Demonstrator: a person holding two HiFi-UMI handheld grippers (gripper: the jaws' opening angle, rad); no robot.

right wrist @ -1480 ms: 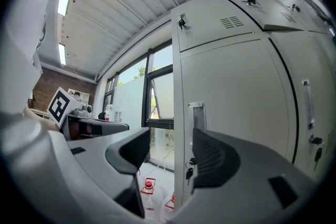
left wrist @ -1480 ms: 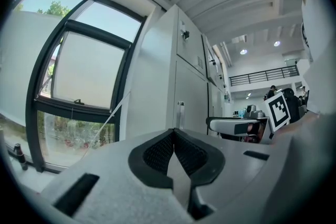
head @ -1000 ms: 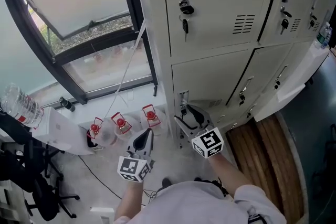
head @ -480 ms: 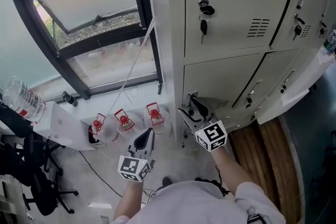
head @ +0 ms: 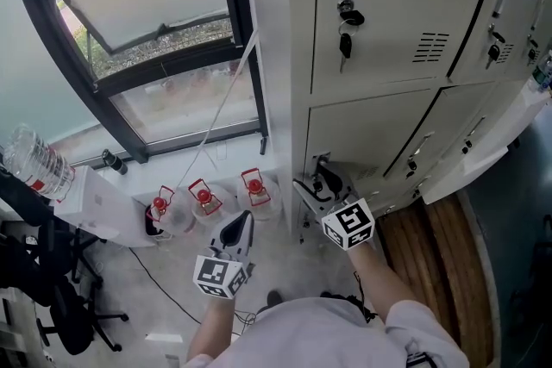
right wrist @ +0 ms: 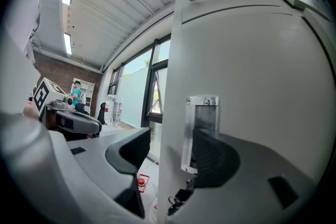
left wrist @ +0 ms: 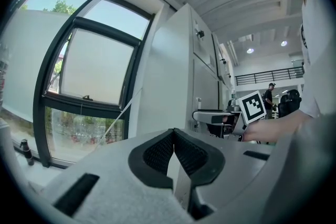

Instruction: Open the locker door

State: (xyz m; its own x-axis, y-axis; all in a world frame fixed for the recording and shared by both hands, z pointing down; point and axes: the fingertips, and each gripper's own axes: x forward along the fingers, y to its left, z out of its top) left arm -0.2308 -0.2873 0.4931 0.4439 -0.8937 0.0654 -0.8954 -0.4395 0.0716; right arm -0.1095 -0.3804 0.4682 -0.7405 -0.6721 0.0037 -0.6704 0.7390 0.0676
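Observation:
The grey lower locker door (head: 371, 129) is closed, with a small handle (head: 321, 164) at its left edge. My right gripper (head: 317, 185) is open right at that handle. In the right gripper view the clear-and-metal handle (right wrist: 199, 131) stands between the jaws of my right gripper (right wrist: 173, 155), close against the right pad (right wrist: 218, 157), and a key (right wrist: 181, 196) hangs below it. My left gripper (head: 237, 230) hangs shut and empty over the floor, left of the lockers. Its pads meet tip to tip at my left gripper (left wrist: 173, 147) in its own view.
The upper locker door (head: 388, 4) carries a key and lock (head: 345, 26). Further right a locker door (head: 483, 146) stands ajar. Three red-capped water jugs (head: 203, 201) sit on the floor under the window (head: 164, 56). A black chair (head: 34, 289) is at the far left.
The head view has swung so the lockers sit further right in frame. My right gripper has closed in on the lower door's handle. The left gripper has barely moved.

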